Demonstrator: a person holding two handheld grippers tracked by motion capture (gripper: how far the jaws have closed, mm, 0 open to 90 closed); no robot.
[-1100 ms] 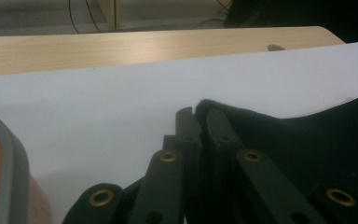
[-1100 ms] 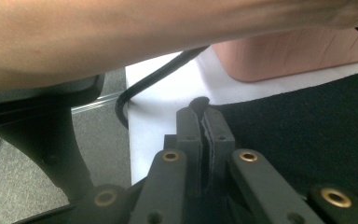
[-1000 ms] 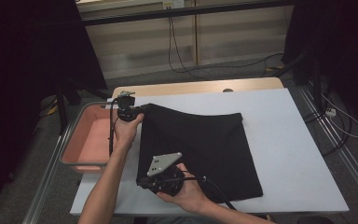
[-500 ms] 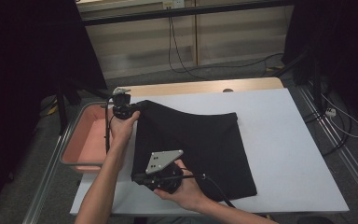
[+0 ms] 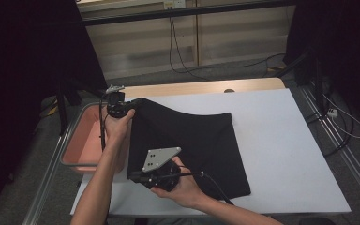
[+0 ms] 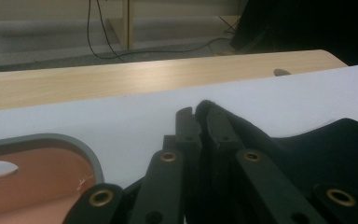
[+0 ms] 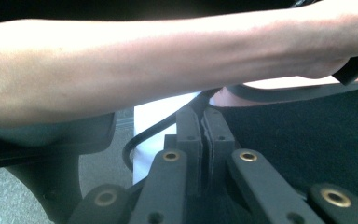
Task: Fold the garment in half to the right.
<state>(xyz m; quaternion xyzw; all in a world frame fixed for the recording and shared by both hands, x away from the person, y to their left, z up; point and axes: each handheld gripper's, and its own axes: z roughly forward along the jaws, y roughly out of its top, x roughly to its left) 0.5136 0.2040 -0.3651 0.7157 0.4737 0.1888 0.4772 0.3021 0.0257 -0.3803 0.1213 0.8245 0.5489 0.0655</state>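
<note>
On the white-covered table, beside a shallow salmon-pink plastic tray at far left: left gripper clamped on the far-left corner of a black square cloth, corner raised off the surface; right gripper pinched shut on the near-left corner, low by the table's front edge. Best handled by lifting both corners together, keeping the left edge taut between the two grips, then carrying it evenly across toward the right edge, avoiding sag or bunching.
</note>
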